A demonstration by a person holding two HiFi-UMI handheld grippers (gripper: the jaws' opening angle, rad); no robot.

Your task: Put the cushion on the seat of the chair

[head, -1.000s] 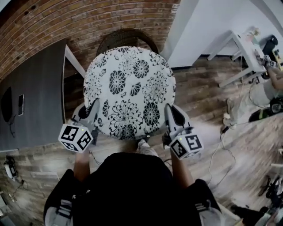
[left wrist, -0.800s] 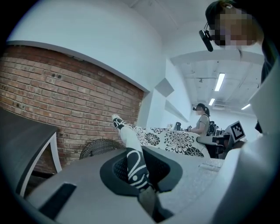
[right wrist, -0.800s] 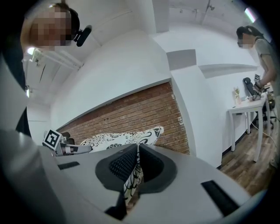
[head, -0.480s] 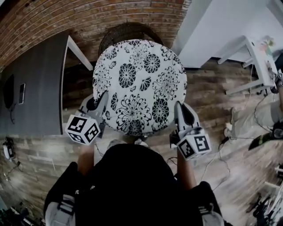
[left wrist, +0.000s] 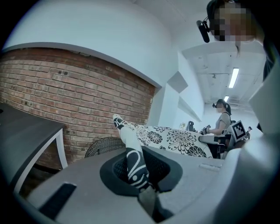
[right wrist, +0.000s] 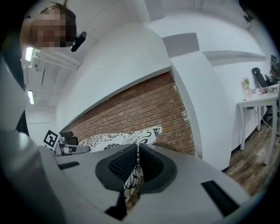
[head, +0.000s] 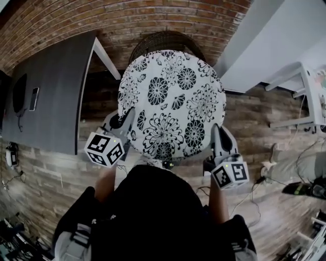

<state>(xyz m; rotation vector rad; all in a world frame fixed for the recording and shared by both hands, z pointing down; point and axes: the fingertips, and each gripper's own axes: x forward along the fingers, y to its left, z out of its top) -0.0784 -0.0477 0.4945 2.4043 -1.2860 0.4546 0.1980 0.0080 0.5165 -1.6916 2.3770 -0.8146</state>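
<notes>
A round white cushion point(head: 172, 102) with black flower print hangs level between my two grippers, over a dark wicker chair point(head: 164, 40) whose back shows beyond its far edge. My left gripper point(head: 128, 118) is shut on the cushion's near left edge, and that edge point(left wrist: 136, 168) runs pinched between its jaws. On the near right edge my right gripper point(head: 217, 133) is also shut, with printed fabric point(right wrist: 131, 179) squeezed between its pads. The chair seat is hidden under the cushion. The wicker back point(left wrist: 101, 148) shows low in the left gripper view.
A dark grey table point(head: 51, 97) with a phone point(head: 33, 98) stands at the left by the brick wall point(head: 153, 15). A white desk point(head: 305, 89) stands at the right, with cables point(head: 254, 199) on the wooden floor. Another person point(left wrist: 223, 120) stands far off.
The head view has swung, so the cushion, chair and both grippers lie further right in the picture. Both grippers keep hold of the cushion's edge.
</notes>
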